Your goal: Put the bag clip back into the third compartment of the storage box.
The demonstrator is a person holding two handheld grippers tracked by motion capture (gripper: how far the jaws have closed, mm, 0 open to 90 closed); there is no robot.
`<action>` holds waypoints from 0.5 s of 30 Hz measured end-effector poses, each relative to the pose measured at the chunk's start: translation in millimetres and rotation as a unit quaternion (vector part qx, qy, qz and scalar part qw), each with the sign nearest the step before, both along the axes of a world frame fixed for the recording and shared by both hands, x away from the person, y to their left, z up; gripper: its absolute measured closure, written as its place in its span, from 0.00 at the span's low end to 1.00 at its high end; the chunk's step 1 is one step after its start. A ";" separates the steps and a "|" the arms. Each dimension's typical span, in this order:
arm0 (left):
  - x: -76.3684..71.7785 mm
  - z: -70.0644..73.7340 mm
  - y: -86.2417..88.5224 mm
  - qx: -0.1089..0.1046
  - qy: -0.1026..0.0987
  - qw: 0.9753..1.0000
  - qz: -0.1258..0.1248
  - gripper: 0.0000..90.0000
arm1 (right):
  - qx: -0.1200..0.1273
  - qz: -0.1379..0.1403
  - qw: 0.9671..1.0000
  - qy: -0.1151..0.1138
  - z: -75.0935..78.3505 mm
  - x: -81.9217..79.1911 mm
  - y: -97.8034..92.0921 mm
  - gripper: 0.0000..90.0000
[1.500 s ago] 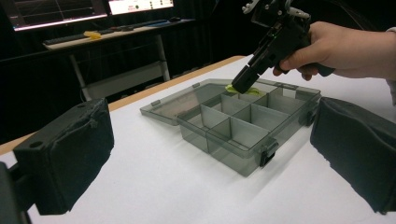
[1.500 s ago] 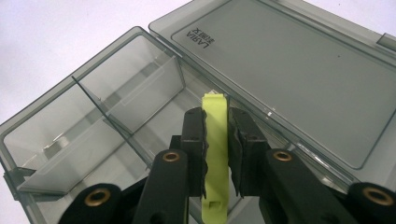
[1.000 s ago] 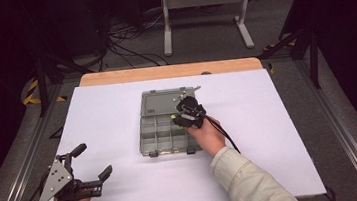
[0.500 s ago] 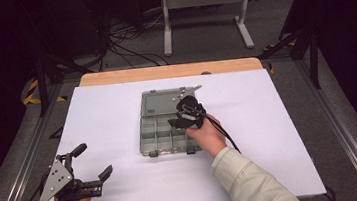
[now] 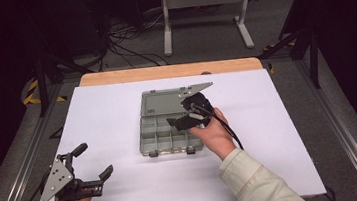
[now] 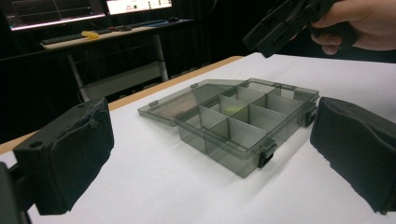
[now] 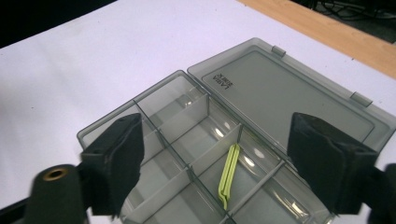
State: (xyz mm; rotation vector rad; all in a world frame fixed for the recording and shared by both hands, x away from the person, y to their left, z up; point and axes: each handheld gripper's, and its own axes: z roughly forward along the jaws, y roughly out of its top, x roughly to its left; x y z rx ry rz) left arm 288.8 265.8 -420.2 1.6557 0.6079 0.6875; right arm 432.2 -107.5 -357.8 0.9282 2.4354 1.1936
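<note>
A grey see-through compartment box [image 5: 156, 142] lies mid-table with its lid [image 5: 159, 102] folded flat on the far side. My right gripper [image 5: 188, 115] hovers open over the box's right half. In the right gripper view its jaws [image 7: 217, 140] straddle the compartments. A thin yellow-green clip [image 7: 229, 175] lies loose in a compartment beside the lid hinge, touching neither pad. My left gripper [image 5: 95, 159] rests open near the front left corner, holding nothing. Its view looks between its pads [image 6: 65, 158] at the box [image 6: 243, 121], with the right gripper [image 6: 289, 23] above it.
The white table top [image 5: 280, 135] has a wooden strip [image 5: 168, 71] along its far edge. Metal rails [image 5: 351, 132] run down both sides. A stand [image 5: 202, 7] and cables lie on the floor beyond.
The right gripper has shifted only slightly over the box. The left gripper has stayed where it was.
</note>
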 end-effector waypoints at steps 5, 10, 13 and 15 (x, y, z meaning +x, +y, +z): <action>-0.1 0.2 -0.1 0.000 -0.001 1.000 0.001 0.00 | 0.005 0.011 1.000 -0.001 6.7 -6.9 -3.1 0.08; 0.0 0.1 -0.3 -0.002 -0.001 1.000 0.002 0.00 | 0.003 0.023 1.000 -0.003 14.8 -17.4 -8.7 0.01; -0.4 0.5 -0.3 -0.002 0.001 1.000 0.002 0.00 | 0.004 0.024 1.000 -0.008 19.2 -23.9 -15.1 0.00; -0.4 1.1 -0.3 0.000 0.001 1.000 0.000 0.00 | 0.015 0.025 0.999 -0.018 23.5 -30.4 -24.1 0.00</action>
